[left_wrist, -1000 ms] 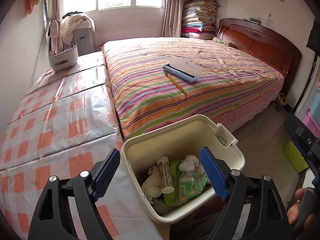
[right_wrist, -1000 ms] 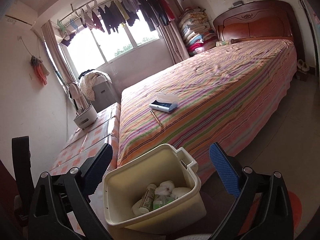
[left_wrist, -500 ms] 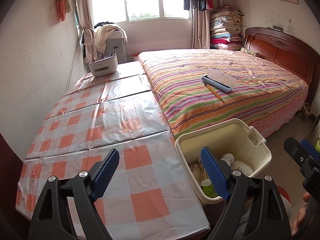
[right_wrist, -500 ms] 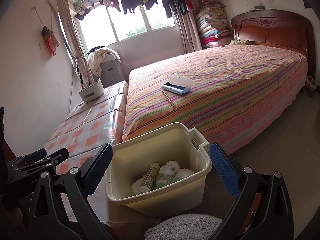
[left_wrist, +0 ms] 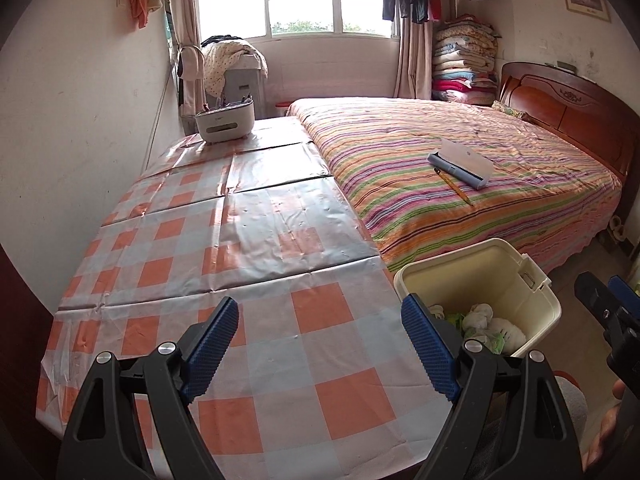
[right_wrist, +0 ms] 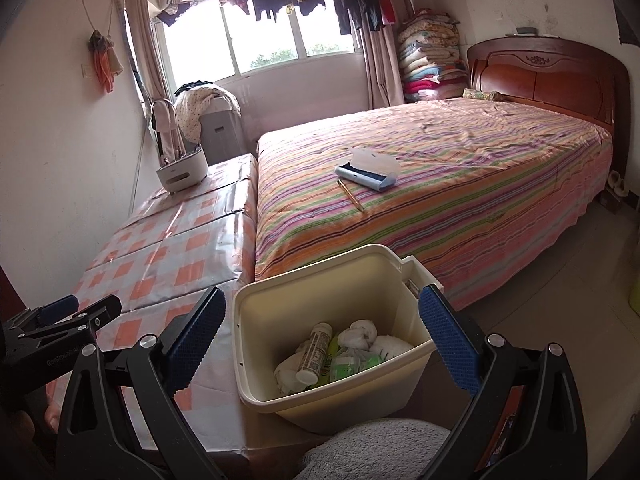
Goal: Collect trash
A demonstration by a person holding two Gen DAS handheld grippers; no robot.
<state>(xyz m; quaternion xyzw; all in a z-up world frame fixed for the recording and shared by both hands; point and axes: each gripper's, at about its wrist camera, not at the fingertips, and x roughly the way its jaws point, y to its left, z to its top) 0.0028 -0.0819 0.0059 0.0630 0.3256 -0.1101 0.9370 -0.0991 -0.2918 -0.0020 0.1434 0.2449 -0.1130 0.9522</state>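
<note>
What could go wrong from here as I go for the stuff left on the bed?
1. The pen and the blue case on the striped bed may be belongings, not trash; binning them would be a mistake.
2. The bin stands close below both open grippers, left and right, so a careless swing could tip it.

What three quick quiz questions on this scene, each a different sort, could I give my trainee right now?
1. True or false: the left gripper holds a piece of trash.
2. Where does the pencil lie? A) in the bin B) on the striped bedspread C) on the checkered tablecloth
3. Fill in: the plastic bottle sits inside the cream ____.

Key: 1 false; 2 B; 3 trash bin.
</note>
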